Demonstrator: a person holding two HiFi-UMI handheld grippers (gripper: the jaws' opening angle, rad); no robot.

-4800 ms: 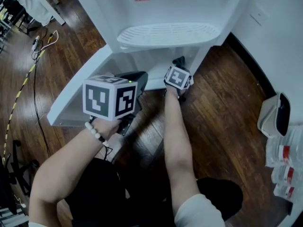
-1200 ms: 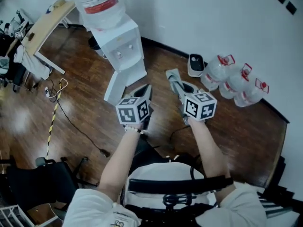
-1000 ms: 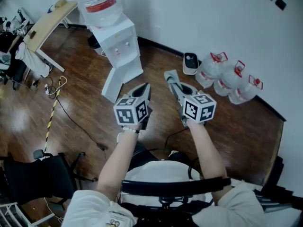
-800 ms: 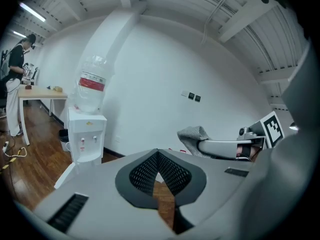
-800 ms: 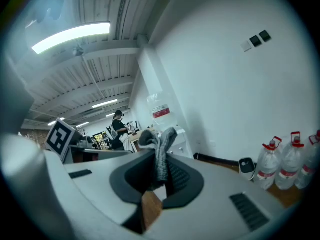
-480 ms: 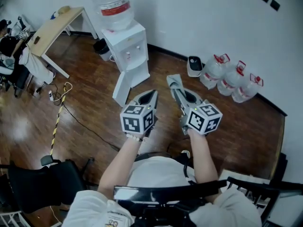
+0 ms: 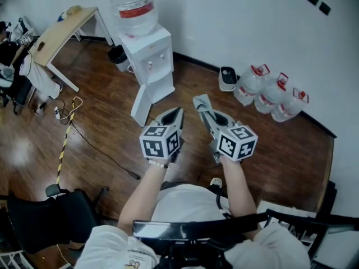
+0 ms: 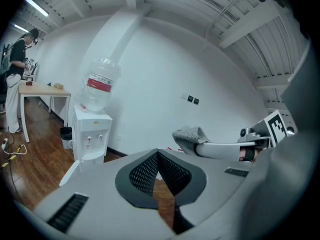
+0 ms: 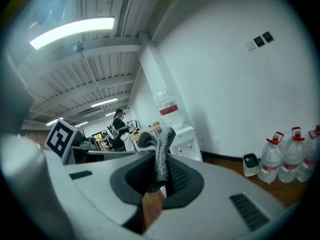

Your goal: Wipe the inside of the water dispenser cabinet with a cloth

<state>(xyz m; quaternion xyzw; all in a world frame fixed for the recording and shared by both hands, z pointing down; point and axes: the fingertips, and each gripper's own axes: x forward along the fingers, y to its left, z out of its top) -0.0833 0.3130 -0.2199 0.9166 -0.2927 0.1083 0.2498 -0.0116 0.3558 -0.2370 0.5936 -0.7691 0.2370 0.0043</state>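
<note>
A: Jaws of the left gripper point(image 8: 158, 153), how do they stand?
B: Closed tip to tip, with nothing between the pads. Only wooden floor point(image 7: 101, 114) shows beneath them.
A: And the right gripper point(image 9: 159, 156)?
B: Clamped on the grey cloth point(image 9: 161, 166). A fold of it stands up out of the jaws and flops over at the tip.
A: Where are the two held?
B: Side by side in front of the person, both pointing toward the wall.
A: The water dispenser point(image 7: 150, 58)?
B: Well apart from both grippers, upright against the white wall point(image 7: 224, 21), with a big bottle point(image 7: 132, 7) seated on top. Its lower cabinet door point(image 7: 141, 102) stands open.
A: Anything else around it?
B: A wooden table point(image 7: 59, 29) is off to its left. Three water jugs point(image 7: 272, 97) sit along the wall on the right, with a small white container point(image 7: 227, 78) just beside them.
</note>
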